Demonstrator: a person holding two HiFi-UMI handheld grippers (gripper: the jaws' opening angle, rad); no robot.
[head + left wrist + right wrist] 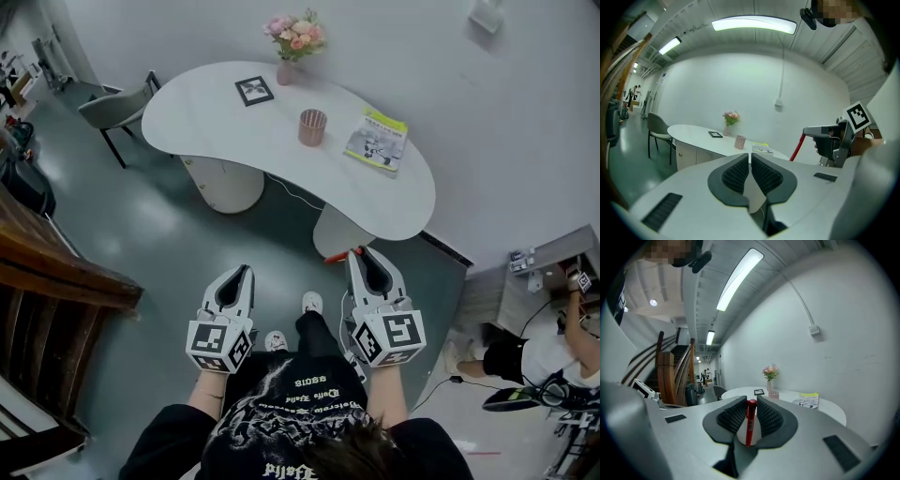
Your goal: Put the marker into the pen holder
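The pen holder [312, 127], a pink mesh cup, stands near the middle of the white oval table [225, 117], some way ahead of both grippers. It also shows small in the left gripper view as the pen holder [739, 141] and in the right gripper view as the pen holder [773, 393]. My right gripper [361, 255] is shut on a red marker [750, 420], held upright between its pads. From the left gripper view the marker [797, 147] hangs below the right gripper's jaws. My left gripper [240, 272] is level with the right one, its pads together with nothing between them.
On the table are a vase of flowers [293, 42], a small framed tile [254, 90] and a green booklet [377, 139]. A grey chair [117, 105] stands at the table's left end. A wooden staircase [56, 272] is at the left, a seated person [553, 352] at the right.
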